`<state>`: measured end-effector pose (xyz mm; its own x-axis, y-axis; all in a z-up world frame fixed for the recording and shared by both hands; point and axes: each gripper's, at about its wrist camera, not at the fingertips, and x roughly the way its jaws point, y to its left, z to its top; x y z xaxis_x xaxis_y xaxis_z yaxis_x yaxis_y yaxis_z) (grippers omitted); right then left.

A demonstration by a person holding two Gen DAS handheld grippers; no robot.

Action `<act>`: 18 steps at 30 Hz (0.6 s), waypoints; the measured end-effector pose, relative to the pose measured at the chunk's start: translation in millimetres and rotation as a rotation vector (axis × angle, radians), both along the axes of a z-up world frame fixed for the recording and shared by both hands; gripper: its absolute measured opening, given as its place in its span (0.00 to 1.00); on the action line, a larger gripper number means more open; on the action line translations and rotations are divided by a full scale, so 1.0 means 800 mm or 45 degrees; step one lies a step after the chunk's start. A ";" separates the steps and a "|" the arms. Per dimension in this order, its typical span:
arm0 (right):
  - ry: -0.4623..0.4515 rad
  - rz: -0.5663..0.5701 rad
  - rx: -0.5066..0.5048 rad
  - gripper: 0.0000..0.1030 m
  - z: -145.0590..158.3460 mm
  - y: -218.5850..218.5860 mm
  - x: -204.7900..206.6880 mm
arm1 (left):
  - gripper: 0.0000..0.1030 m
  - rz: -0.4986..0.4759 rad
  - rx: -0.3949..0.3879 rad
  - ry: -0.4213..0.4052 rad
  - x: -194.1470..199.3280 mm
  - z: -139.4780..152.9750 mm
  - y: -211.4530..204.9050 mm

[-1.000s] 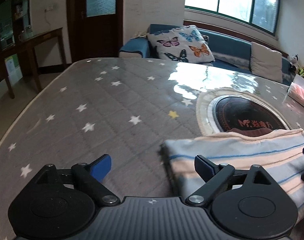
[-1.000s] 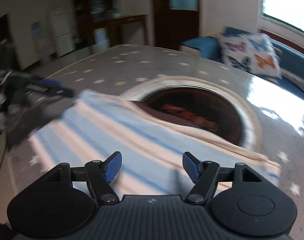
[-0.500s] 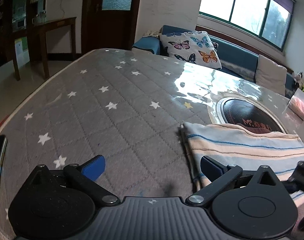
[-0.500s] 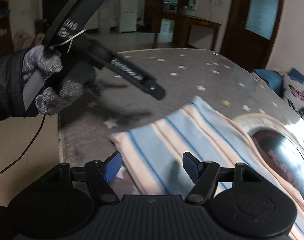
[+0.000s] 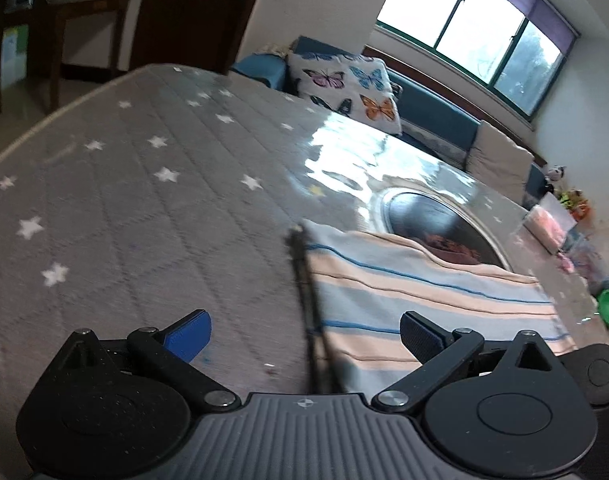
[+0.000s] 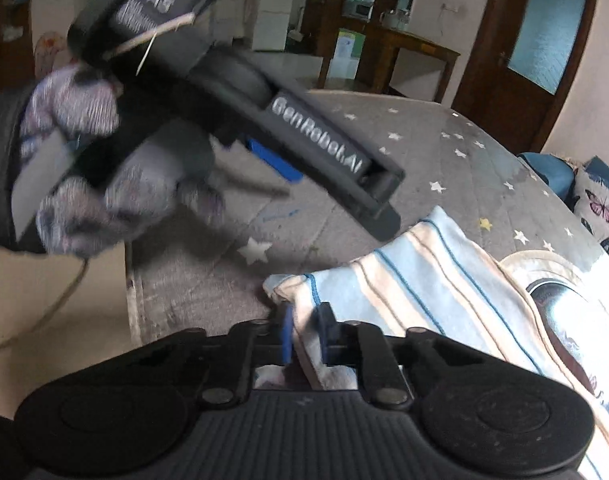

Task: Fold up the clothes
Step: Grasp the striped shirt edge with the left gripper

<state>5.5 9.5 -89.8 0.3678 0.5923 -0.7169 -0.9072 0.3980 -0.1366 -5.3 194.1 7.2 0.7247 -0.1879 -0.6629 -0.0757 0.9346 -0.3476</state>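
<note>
Both grippers checked: my right gripper (image 6: 306, 334) pinches the striped cloth (image 6: 432, 280) corner; left gripper (image 5: 304, 334) spread wide, straddling its edge.

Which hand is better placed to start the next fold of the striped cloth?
Right. The right tongs have just closed and pinch the near corner of the striped cloth, ready to lift. The left tongs stand wide open over the cloth's edge, gripping nothing.

Folded striped cloth (image 6: 432, 276) flat on starred table; near corner pinched, slightly lifted
</note>
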 end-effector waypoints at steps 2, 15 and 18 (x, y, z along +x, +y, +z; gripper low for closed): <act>0.013 -0.010 0.041 0.05 0.009 -0.008 0.003 | 0.95 -0.011 -0.052 0.019 0.005 0.000 -0.005; 0.076 -0.043 0.247 0.03 0.044 -0.060 0.015 | 0.28 -0.014 -0.397 0.187 0.040 -0.023 -0.014; 0.105 -0.043 0.265 0.04 0.043 -0.071 0.020 | 0.12 0.000 -0.400 0.199 0.044 -0.026 -0.016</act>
<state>21.2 -47.2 -55.0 0.3353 0.7191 -0.6087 -0.8976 0.4400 0.0255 29.6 181.2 -13.6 0.6193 -0.4002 -0.6755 -0.1509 0.7836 -0.6026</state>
